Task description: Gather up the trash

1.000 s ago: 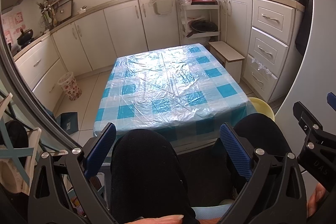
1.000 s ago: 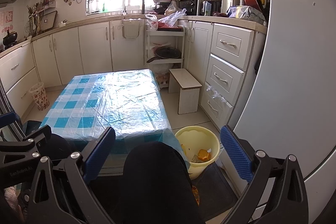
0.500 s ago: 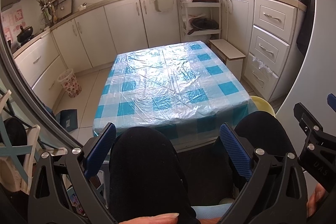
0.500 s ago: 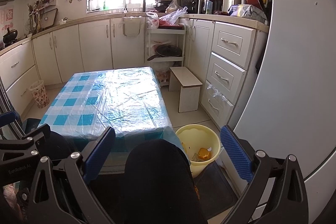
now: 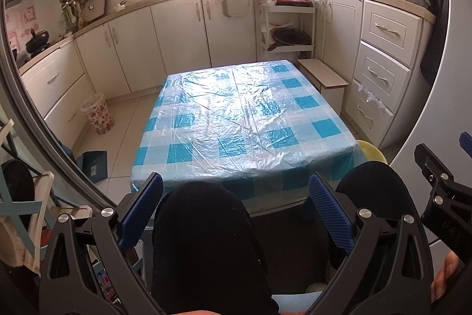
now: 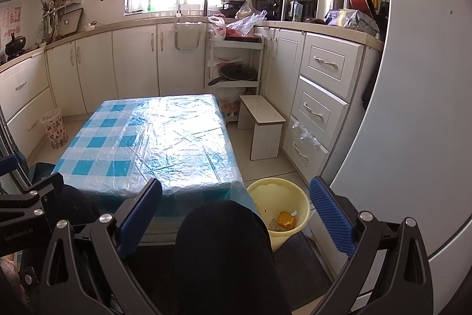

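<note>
A yellow bucket [image 6: 280,194] stands on the floor at the table's near right corner, holding orange and pale scraps [image 6: 285,222]; only its rim [image 5: 372,151] shows in the left wrist view. The low table [image 5: 244,120] wears a blue-and-white checked cloth under clear plastic, with nothing lying on it. My left gripper [image 5: 236,208] is open above a person's black-clad knee [image 5: 203,229]. My right gripper [image 6: 234,211] is open too, held over the other knee [image 6: 224,241], just left of the bucket. Neither holds anything.
White cabinets and drawers [image 6: 321,90] ring the room. A small white stool [image 6: 262,123] sits between table and drawers. A patterned wastebasket [image 5: 98,115] stands on the floor at left. A white fridge door [image 6: 413,108] fills the right. A shelf cart [image 6: 233,67] holds a pan.
Both views have tilted slightly upward, so the table sits a little lower in frame. Both grippers stay open and empty.
</note>
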The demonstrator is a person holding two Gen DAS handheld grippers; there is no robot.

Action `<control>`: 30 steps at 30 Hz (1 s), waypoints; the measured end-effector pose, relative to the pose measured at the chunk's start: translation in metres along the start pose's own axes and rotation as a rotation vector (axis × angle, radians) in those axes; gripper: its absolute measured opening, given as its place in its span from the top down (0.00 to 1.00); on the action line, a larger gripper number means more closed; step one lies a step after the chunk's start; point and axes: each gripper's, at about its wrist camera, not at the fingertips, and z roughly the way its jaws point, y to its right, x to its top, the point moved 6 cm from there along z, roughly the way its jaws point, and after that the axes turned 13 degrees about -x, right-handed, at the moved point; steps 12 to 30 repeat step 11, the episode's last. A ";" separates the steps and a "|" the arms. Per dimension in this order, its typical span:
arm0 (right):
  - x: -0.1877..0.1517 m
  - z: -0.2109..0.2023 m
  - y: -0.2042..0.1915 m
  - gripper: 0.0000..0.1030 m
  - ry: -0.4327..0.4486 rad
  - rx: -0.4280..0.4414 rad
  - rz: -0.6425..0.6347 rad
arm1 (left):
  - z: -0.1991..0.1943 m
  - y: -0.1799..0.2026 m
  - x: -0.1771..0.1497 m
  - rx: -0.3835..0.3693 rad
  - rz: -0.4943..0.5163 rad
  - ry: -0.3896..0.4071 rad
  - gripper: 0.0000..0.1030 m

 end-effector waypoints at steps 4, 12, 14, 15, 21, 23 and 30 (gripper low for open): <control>0.023 0.016 -0.016 0.07 0.023 0.038 -0.010 | 0.013 -0.033 0.017 0.042 -0.056 -0.006 0.07; 0.076 0.100 -0.088 0.07 -0.007 0.091 -0.136 | 0.055 -0.081 0.049 0.054 -0.171 -0.032 0.08; 0.076 0.100 -0.088 0.07 -0.007 0.091 -0.136 | 0.055 -0.081 0.049 0.054 -0.171 -0.032 0.08; 0.076 0.100 -0.088 0.07 -0.007 0.091 -0.136 | 0.055 -0.081 0.049 0.054 -0.171 -0.032 0.08; 0.076 0.100 -0.088 0.07 -0.007 0.091 -0.136 | 0.055 -0.081 0.049 0.054 -0.171 -0.032 0.08; 0.076 0.100 -0.088 0.07 -0.007 0.091 -0.136 | 0.055 -0.081 0.049 0.054 -0.171 -0.032 0.08; 0.076 0.100 -0.088 0.07 -0.007 0.091 -0.136 | 0.055 -0.081 0.049 0.054 -0.171 -0.032 0.08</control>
